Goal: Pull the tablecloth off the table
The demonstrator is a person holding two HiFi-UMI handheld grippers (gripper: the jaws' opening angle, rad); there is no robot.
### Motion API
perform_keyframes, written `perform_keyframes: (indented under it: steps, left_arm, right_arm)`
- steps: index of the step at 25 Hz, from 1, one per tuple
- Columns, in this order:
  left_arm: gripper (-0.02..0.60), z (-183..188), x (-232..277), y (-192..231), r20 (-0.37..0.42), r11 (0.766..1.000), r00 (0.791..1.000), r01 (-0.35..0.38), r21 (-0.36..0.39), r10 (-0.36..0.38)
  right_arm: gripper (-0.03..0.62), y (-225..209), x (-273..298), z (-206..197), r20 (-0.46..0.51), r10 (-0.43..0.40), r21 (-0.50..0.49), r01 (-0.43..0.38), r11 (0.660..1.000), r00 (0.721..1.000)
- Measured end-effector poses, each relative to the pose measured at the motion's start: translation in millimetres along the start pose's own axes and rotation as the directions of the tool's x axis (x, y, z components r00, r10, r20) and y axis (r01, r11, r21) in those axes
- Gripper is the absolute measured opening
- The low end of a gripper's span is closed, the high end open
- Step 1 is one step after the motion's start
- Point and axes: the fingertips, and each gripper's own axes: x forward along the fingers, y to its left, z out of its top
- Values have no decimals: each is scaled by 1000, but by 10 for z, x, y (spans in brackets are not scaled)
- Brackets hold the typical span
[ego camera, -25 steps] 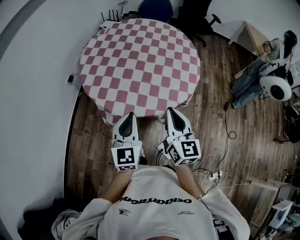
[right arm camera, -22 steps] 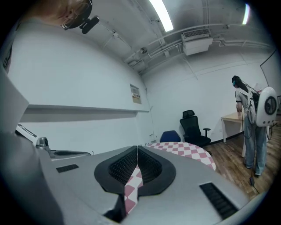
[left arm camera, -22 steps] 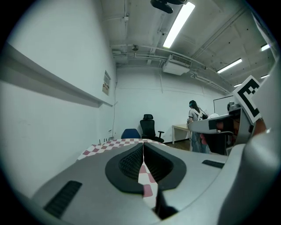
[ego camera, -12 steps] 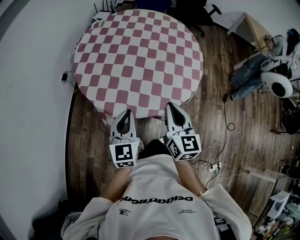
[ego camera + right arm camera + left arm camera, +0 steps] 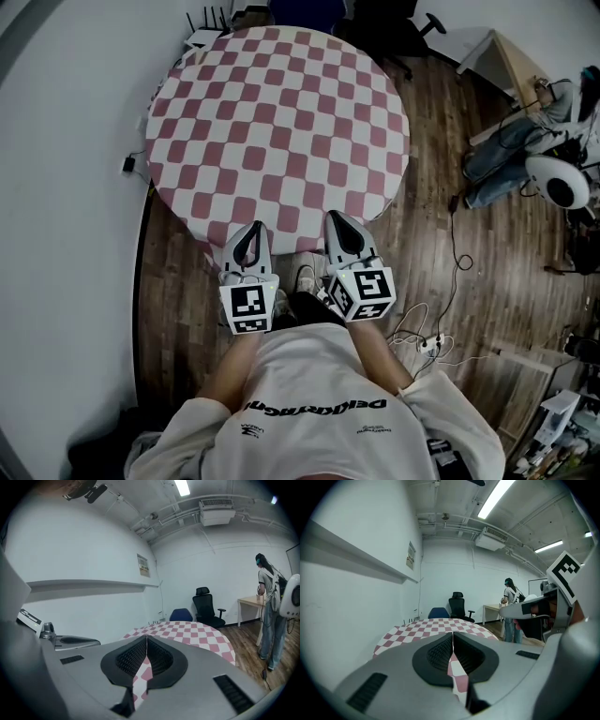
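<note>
A pink-and-white checked tablecloth [image 5: 277, 131] covers the round table in the head view. Its near hem hangs over the table's front edge. My left gripper [image 5: 251, 232] is shut on that hem at the left, and my right gripper [image 5: 337, 222] is shut on it at the right. In the left gripper view a strip of the tablecloth [image 5: 456, 674] is pinched between the dark pads [image 5: 436, 656] of my left gripper [image 5: 453, 641]. The right gripper view shows the tablecloth [image 5: 141, 674] clamped the same way in my right gripper [image 5: 146, 644], with the rest of the cloth lying flat on the tabletop beyond.
A white wall [image 5: 66, 187] runs close along the table's left side. A blue chair [image 5: 305, 13] and a black office chair [image 5: 412, 37] stand behind the table. A person [image 5: 511, 145] stands by a desk at the right. Cables and a power strip [image 5: 427, 343] lie on the wooden floor.
The camera view has shifted a little over the table. Both grippers stay shut on the cloth's near hem, close in front of the person's body.
</note>
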Motion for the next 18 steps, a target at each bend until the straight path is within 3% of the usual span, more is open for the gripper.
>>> perform_keyframes:
  steps: [5,18]
  left_arm:
    - [17,-85,459,144,-66,1000,998,-20,13,20]
    - [40,-355,1546,407,-167,995,985,-62,-74,49]
  right_arm:
    - [37,-120,431,-38,-40,35,4,-35,999,999]
    - [63,-702,1384,-277,-147,42,44,-36,998,988]
